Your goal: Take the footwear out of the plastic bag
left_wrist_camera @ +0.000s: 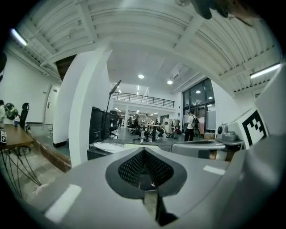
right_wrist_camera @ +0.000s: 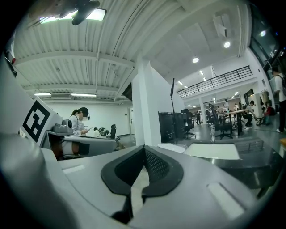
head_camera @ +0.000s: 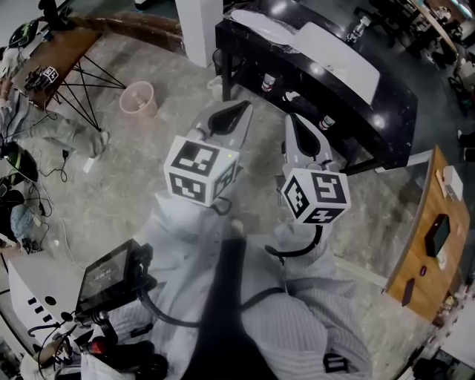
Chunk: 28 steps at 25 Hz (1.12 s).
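Note:
My left gripper [head_camera: 241, 111] and right gripper [head_camera: 292, 122] are held side by side in front of the person's body and point toward a black table [head_camera: 386, 111]. Both are shut with nothing between the jaws, as the left gripper view [left_wrist_camera: 144, 172] and the right gripper view [right_wrist_camera: 144, 169] also show. On the black table lie a crumpled clear plastic bag [head_camera: 256, 18] and a flat white sheet [head_camera: 338, 56]. No footwear can be seen. The bag [left_wrist_camera: 109, 146] lies beyond the left jaws, and the white sheet [right_wrist_camera: 212, 151] lies beyond the right jaws.
A white pillar [head_camera: 199, 26] stands left of the black table, with a pink bucket [head_camera: 138, 99] on the floor further left. A wooden table [head_camera: 423, 245] is at the right and another [head_camera: 63, 44] at the far left. Bottles [head_camera: 269, 83] stand under the black table.

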Each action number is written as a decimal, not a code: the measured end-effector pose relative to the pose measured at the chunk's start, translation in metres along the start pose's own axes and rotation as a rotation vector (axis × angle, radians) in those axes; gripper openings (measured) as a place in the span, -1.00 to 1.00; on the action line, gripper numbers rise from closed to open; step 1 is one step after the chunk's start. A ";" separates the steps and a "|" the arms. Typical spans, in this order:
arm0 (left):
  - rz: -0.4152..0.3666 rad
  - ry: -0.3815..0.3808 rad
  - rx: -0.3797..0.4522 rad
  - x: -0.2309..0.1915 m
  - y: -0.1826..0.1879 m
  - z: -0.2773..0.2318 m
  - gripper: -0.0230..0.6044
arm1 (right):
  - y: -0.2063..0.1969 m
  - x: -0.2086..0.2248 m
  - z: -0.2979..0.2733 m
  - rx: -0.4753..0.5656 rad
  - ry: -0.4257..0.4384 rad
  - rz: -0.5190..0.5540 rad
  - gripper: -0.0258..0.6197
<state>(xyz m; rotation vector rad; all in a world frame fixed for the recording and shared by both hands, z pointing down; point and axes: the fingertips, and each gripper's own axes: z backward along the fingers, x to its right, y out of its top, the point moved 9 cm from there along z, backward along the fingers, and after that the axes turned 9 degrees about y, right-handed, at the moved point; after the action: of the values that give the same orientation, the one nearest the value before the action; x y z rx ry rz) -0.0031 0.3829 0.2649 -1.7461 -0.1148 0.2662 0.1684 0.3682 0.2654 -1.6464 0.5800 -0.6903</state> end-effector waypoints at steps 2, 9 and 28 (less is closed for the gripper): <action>-0.006 0.011 -0.017 0.008 -0.007 -0.004 -0.92 | -0.004 0.011 0.004 0.003 0.007 -0.011 -0.88; 0.011 0.034 -0.053 -0.011 -0.017 -0.051 -0.92 | -0.009 0.041 -0.035 -0.014 0.008 -0.040 -0.88; -0.003 -0.043 -0.168 -0.175 0.010 -0.312 -0.92 | 0.006 0.181 -0.272 -0.063 -0.155 -0.154 -0.88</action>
<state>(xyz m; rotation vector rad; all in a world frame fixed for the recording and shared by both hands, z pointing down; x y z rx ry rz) -0.0983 0.0437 0.3283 -1.9075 -0.1756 0.2987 0.1008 0.0519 0.3159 -1.7989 0.3695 -0.6546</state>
